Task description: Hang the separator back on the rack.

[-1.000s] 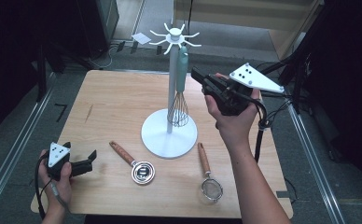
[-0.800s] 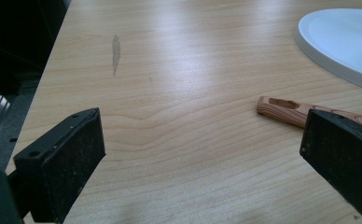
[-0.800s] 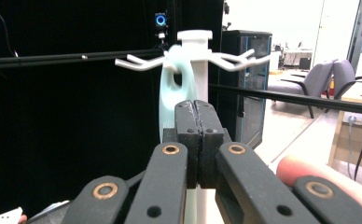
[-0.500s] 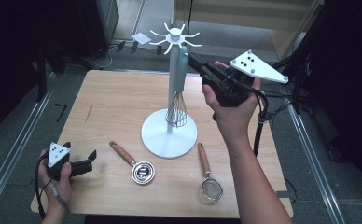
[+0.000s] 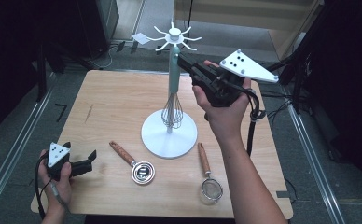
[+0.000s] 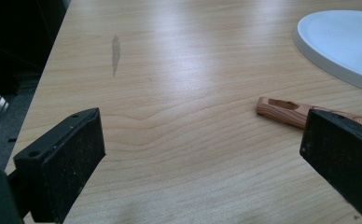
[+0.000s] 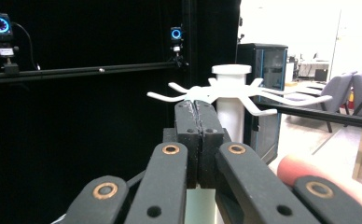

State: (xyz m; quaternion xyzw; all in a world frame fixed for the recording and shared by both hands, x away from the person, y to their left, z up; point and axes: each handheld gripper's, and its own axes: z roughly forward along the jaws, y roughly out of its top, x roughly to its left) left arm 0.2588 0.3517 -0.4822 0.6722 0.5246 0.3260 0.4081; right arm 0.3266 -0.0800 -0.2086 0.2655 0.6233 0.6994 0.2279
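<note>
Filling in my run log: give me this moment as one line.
right gripper: shut, raised beside stand top, whisk hanging | left gripper: open, low over table | strainer, wooden-handled cup: on table

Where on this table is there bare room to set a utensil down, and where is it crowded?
Free: the far-left wood between the table edge and the stand's base, and the far-right corner behind the right gripper. Crowded: the near strip, with the left gripper, measuring cup and strainer.
</note>
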